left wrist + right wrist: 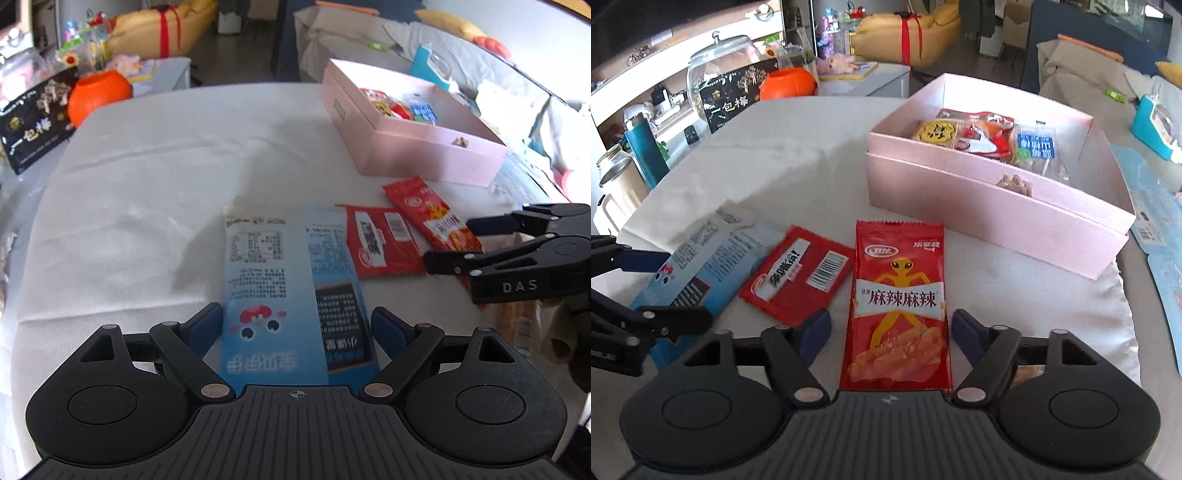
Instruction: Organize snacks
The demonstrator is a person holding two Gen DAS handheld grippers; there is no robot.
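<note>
The table [812, 147] carries an open pink box [997, 210], already part filled with snacks, so it is likely the place for the rest. Just beside the box lie three loose packets. The blue packet [295, 295] sits between the left gripper [295, 325]'s wide-open jaws, unpinched. The large red packet [899, 302] lies between the right gripper [890, 328]'s spread jaws, likewise ungripped. The small red packet [798, 273] lies between them.
</note>
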